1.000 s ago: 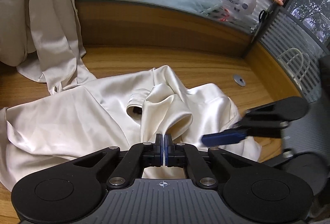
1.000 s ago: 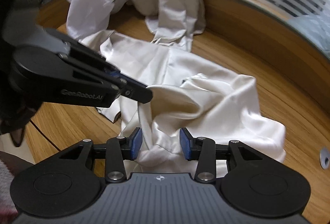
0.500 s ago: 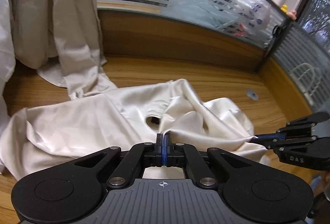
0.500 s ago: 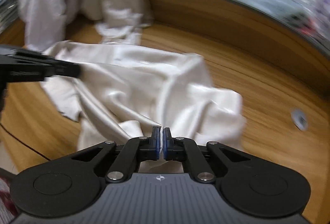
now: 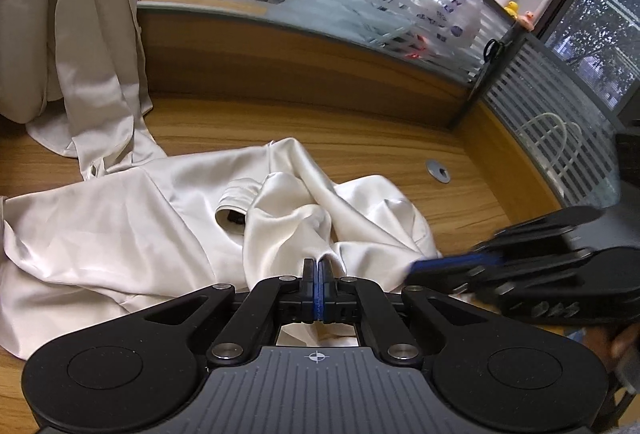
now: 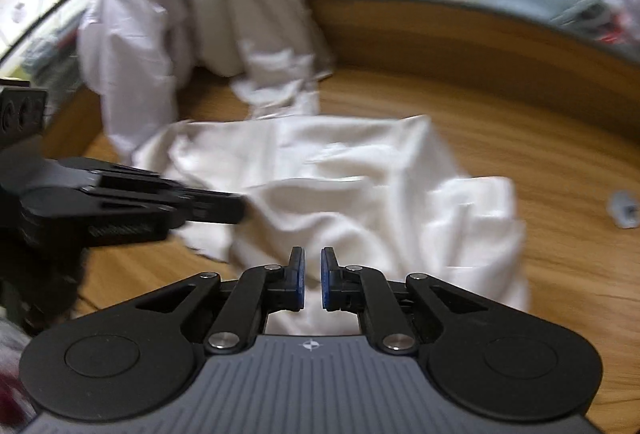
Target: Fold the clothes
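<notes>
A cream satin garment (image 5: 168, 226) lies crumpled on the wooden desk (image 5: 360, 138); it also shows in the right wrist view (image 6: 360, 186). My left gripper (image 5: 319, 266) is shut on a fold of the garment at its near edge. My right gripper (image 6: 311, 260) is slightly open over the garment's near edge, with cloth below the gap and nothing pinched. In the left wrist view the right gripper (image 5: 432, 266) sits at the right, its blue pads beside the cloth. In the right wrist view the left gripper (image 6: 224, 208) reaches in from the left onto the cloth.
More cream and white clothes (image 5: 72, 34) hang in a pile at the back left, also in the right wrist view (image 6: 192, 6). A wooden partition with striped glass (image 5: 320, 50) bounds the desk. A round cable grommet (image 5: 438, 170) sits at the right.
My right gripper was shut on the cloth half a second ago and has now opened a little and let go. It moved closer to the left gripper, and the garment bunched up again.
</notes>
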A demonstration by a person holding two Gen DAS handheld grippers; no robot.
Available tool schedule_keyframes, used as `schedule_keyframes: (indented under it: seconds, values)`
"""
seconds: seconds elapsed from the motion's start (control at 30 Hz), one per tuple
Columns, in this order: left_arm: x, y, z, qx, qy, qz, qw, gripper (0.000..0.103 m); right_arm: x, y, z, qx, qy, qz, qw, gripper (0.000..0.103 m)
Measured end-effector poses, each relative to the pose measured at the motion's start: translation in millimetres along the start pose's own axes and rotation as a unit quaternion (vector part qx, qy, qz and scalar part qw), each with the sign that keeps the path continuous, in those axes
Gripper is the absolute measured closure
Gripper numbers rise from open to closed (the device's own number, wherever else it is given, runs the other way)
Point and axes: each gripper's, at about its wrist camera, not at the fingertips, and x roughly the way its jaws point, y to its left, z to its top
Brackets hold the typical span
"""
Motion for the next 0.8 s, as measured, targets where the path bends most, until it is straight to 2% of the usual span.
schedule_keyframes:
  seconds: [0.23, 0.37, 0.47, 0.53, 0.6, 0.8]
  values:
    - [-14.2, -0.1, 4.5, -0.003, -0.021, 0.002, 0.9998, 0.101, 64.3, 4.4, 9.6, 0.031, 0.048, 0.018, 0.998, 0.094]
    - [-21.4, 0.5, 7.5, -0.005, -0.033, 0.004, 0.9994, 0.101, 85.0, -6.3, 9.0, 0.052, 0.052, -0.032, 0.997, 0.094]
    - [-23.1, 1.2, 11.2, -0.007, -0.039, 0.003, 0.9992, 0.101, 77.7, -15.0, 5.1, 0.036, 0.040, -0.091, 0.994, 0.091]
    - [-20.9, 1.8, 13.7, -0.007, -0.038, 0.001, 0.9993, 0.101, 70.1, -21.9, -0.3, 0.024, 0.041, -0.111, 0.993, 0.083]
    - [-13.4, 1.2, 14.6, -0.004, -0.029, 0.001, 0.9996, 0.101, 62.6, -29.0, -6.0, 0.012, 0.043, -0.129, 0.991, 0.082]
    - [14.0, -1.5, 13.4, 0.017, 0.003, 0.015, 0.9997, 0.100, 53.8, -41.8, -25.1, 0.020, 0.068, -0.124, 0.990, 0.075]
